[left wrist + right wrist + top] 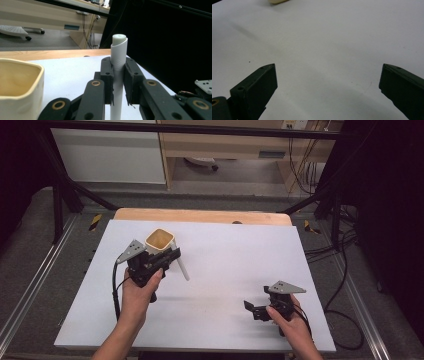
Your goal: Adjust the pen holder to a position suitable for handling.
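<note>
White stick (182,265) hangs slanted from my left gripper (167,259), right next to the yellow cup (160,241). Up close, my jaws squeeze the stick (118,75), cup (18,87) beside it. My right gripper (327,87) gapes wide, holding nothing.

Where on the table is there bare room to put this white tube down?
The white sheet is bare between the left gripper and the right gripper, and along its far right side. Crowded spot: the far left, where the cream cup stands beside the held white tube.
</note>
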Available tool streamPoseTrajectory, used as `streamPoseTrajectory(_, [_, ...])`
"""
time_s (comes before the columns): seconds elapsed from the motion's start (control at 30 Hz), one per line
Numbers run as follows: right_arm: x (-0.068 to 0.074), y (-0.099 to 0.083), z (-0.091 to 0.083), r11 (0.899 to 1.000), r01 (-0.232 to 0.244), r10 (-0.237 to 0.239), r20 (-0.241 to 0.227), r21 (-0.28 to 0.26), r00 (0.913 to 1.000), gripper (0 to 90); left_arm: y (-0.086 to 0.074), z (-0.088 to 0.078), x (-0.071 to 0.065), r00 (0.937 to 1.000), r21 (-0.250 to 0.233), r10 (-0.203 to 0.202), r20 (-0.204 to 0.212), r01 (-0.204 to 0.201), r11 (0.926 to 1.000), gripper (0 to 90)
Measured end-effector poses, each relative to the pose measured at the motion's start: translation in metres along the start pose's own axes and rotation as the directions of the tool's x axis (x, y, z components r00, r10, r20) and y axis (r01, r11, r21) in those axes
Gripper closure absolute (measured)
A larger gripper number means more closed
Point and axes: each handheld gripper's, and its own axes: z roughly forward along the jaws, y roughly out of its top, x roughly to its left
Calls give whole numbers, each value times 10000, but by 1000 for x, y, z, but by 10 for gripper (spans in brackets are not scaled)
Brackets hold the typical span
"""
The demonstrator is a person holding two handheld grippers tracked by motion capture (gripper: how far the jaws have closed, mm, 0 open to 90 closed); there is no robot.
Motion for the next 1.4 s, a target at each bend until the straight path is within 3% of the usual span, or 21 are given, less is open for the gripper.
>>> streamPoseTrajectory(0.5, [1, 0, 0, 10000, 67, -68, -36, -7, 10000, 24, 36, 12, 11, 9990, 90, 443, -101, -442, 9990, 792])
streamPoseTrajectory(0.8, [0, 0, -1, 10000, 58, -58, 3, -46, 10000, 24, 50, 18, 21, 9992, -16, 329, -208, -330, 9995, 792])
streamPoseTrajectory(1.4, [0, 1, -3, 9999, 98, -98, 20, -134, 10000, 24, 73, 9, 38, 9964, -311, 500, -687, -522, 9982, 792])
